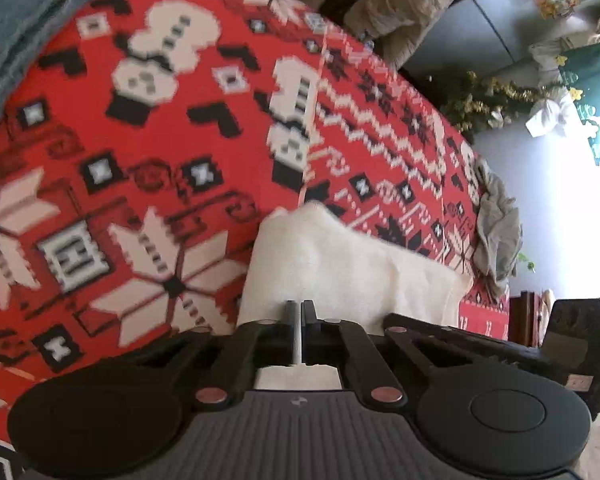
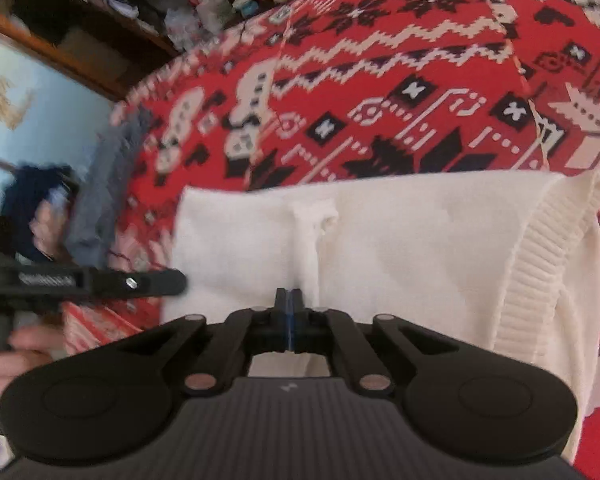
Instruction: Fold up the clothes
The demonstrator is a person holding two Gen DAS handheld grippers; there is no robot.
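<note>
The left tongs (image 1: 299,307) are pinched narrow on a fold of the cream knit garment (image 1: 340,264), a thin strip of white cloth showing between the two black fingers. The right tongs (image 2: 288,295) are likewise closed tight on the same cream knit garment (image 2: 380,240), gripping a raised pleat of fabric that runs away from the fingertips. In the right wrist view the garment's ribbed hem (image 2: 540,264) curves down its right side, and the body of the left tool (image 2: 100,282) reaches in from the left, with a hand (image 2: 16,352) below it.

The garment lies on a red cloth with white snowmen and black-and-white snowflake patterns (image 1: 160,140) that covers the worktop; it sits near the worktop's edge closest to the person. A grey crumpled garment (image 1: 498,232) rests at the far right edge of the red cloth in the left wrist view, and a blue-grey denim piece (image 1: 16,20) lies at the upper left corner. A beige heap of fabric (image 1: 400,4) sits beyond the far edge.
</note>
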